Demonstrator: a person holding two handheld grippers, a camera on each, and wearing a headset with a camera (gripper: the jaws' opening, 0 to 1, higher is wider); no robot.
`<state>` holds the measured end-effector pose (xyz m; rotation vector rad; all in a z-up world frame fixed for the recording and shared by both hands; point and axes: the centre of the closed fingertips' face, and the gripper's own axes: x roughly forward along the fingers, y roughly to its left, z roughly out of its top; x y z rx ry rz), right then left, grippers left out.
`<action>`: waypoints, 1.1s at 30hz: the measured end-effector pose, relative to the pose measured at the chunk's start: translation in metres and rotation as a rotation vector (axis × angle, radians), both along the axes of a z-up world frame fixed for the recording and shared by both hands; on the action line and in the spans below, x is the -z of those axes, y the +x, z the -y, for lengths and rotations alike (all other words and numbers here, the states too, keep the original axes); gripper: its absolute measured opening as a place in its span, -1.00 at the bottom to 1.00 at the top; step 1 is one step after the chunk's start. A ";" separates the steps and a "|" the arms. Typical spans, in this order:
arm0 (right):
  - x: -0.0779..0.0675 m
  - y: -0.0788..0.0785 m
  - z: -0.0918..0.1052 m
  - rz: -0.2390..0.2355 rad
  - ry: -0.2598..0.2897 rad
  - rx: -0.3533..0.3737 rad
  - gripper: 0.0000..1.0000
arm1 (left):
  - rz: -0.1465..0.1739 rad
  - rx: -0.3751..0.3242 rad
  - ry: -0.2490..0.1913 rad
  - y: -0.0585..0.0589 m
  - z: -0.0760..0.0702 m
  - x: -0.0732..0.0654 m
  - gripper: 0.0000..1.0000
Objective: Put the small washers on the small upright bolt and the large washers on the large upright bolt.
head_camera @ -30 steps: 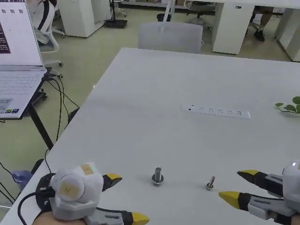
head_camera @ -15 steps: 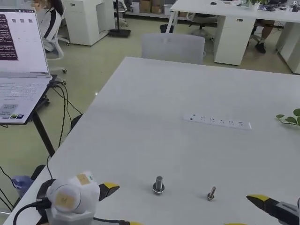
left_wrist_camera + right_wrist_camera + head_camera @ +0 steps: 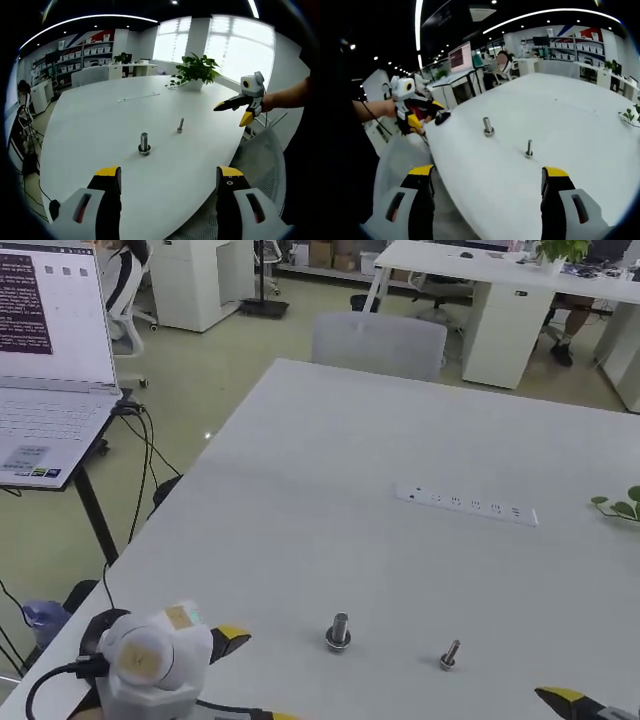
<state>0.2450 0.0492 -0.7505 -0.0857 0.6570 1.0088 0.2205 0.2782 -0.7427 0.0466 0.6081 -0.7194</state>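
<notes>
The large upright bolt (image 3: 338,632) stands near the table's front edge with a wider ring at its foot. The small upright bolt (image 3: 450,655) stands to its right. In the left gripper view the large bolt (image 3: 144,144) and small bolt (image 3: 180,125) lie ahead of my left gripper (image 3: 169,175), which is open and holds nothing. My right gripper (image 3: 487,172) is open too, facing the large bolt (image 3: 488,127) and small bolt (image 3: 529,148). In the head view the left gripper (image 3: 255,680) sits at bottom left, and one yellow fingertip (image 3: 558,697) of the right gripper shows at bottom right. I see no loose washers.
A white power strip (image 3: 465,504) lies mid-table beyond the bolts. A potted plant (image 3: 195,70) stands at the table's right side. A laptop (image 3: 50,360) on a stand with cables is off the left edge, and a grey chair (image 3: 378,340) is at the far end.
Both grippers have drawn back toward the table's near edge. The right one has slipped almost out of the head view. The head camera has shifted slightly. The bolts have not moved.
</notes>
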 end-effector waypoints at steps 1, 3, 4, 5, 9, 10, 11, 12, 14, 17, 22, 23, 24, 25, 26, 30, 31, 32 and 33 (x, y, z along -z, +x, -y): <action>0.001 0.000 0.000 -0.002 -0.001 0.003 0.78 | -0.001 0.000 0.000 0.000 0.000 0.001 0.55; 0.001 -0.001 0.001 -0.003 -0.003 0.008 0.78 | -0.003 0.003 0.001 -0.001 0.000 0.002 0.54; 0.000 -0.001 0.002 -0.004 0.000 0.012 0.78 | -0.001 0.005 0.003 0.000 0.000 0.001 0.54; 0.000 -0.002 0.002 -0.004 0.003 0.014 0.79 | 0.000 0.003 -0.001 0.000 0.000 0.001 0.54; 0.000 -0.004 0.004 -0.008 0.009 0.017 0.81 | -0.003 -0.001 0.007 0.002 -0.002 0.001 0.54; 0.000 -0.005 0.005 -0.009 0.011 0.019 0.82 | 0.000 -0.002 0.004 0.002 -0.001 -0.001 0.55; 0.000 -0.005 0.005 -0.011 0.014 0.019 0.83 | 0.003 -0.003 0.000 0.002 -0.001 -0.003 0.55; -0.001 -0.006 0.005 -0.010 0.018 0.020 0.84 | 0.004 -0.004 -0.003 0.002 -0.001 -0.004 0.55; -0.003 -0.005 0.004 -0.008 0.024 0.020 0.86 | 0.001 -0.003 0.000 0.002 -0.001 -0.003 0.56; -0.004 -0.005 0.003 -0.007 0.029 0.018 0.89 | -0.003 0.000 0.006 0.001 -0.001 -0.001 0.57; -0.003 -0.008 0.002 -0.007 0.037 0.021 0.94 | -0.009 -0.008 -0.001 -0.001 0.000 -0.001 0.59; -0.003 -0.008 0.003 -0.009 0.041 0.023 0.94 | -0.010 -0.010 -0.003 -0.001 0.000 -0.001 0.59; -0.004 -0.008 0.003 -0.010 0.046 0.027 0.96 | -0.015 -0.014 -0.003 -0.001 -0.001 -0.001 0.60; -0.004 -0.008 0.003 -0.012 0.048 0.029 0.98 | -0.013 -0.015 -0.001 -0.001 -0.002 0.000 0.61; -0.003 -0.008 0.002 -0.014 0.053 0.031 1.00 | -0.011 -0.015 0.002 -0.001 -0.002 0.000 0.63; -0.003 -0.008 0.002 -0.022 0.066 0.036 1.00 | -0.014 -0.012 0.009 -0.002 -0.002 -0.002 0.64; -0.004 -0.007 0.001 -0.024 0.071 0.037 1.00 | -0.013 -0.013 0.009 -0.002 -0.003 -0.003 0.65; -0.004 -0.007 0.001 -0.022 0.072 0.037 1.00 | -0.013 -0.014 0.009 -0.002 -0.003 -0.003 0.66; -0.004 -0.006 0.000 -0.020 0.070 0.036 1.00 | -0.012 -0.015 0.008 -0.002 -0.003 -0.005 0.67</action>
